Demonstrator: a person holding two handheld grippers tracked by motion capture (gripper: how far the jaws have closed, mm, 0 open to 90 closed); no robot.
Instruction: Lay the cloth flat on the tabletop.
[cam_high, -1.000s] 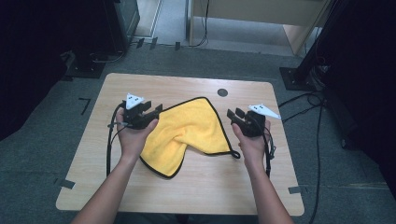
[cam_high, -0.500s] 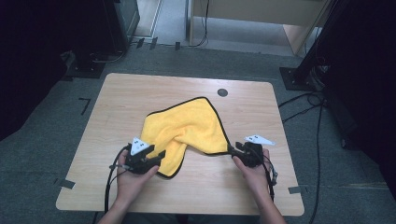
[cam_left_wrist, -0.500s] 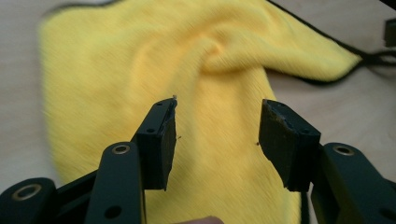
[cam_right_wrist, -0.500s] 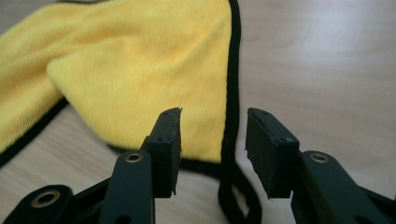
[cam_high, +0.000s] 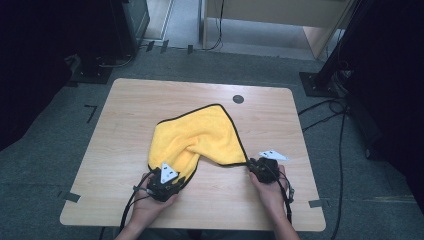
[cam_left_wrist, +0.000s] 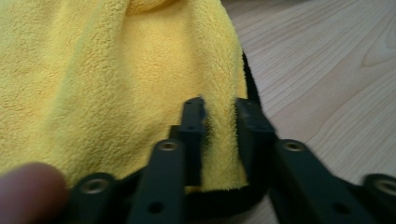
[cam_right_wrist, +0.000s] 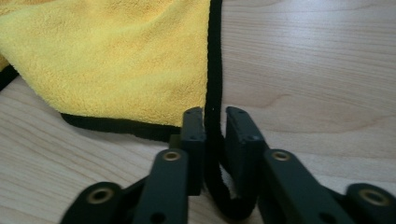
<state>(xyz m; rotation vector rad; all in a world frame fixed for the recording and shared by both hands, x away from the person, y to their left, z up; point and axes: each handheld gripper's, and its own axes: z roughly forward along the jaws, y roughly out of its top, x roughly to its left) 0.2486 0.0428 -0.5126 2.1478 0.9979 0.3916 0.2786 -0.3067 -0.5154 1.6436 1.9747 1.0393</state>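
Yellow cloth (cam_high: 200, 137) lies mid-table (cam_high: 125, 105); my left gripper (cam_left_wrist: 220, 135) has just clamped its near fold, my right gripper (cam_right_wrist: 215, 140) its black-hemmed corner. I should lift both evenly, keeping the hem taut.

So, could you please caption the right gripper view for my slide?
Right hand-held gripper pinching the black-trimmed corner of a yellow microfibre cloth on a light wooden table.

Both my hands came back from mid-table to its near edge. My left gripper (cam_high: 172, 182) has just closed on the near fold of the yellow black-edged microfibre cloth (cam_high: 200, 137); my right gripper (cam_high: 252, 167) on its black-piped right corner.
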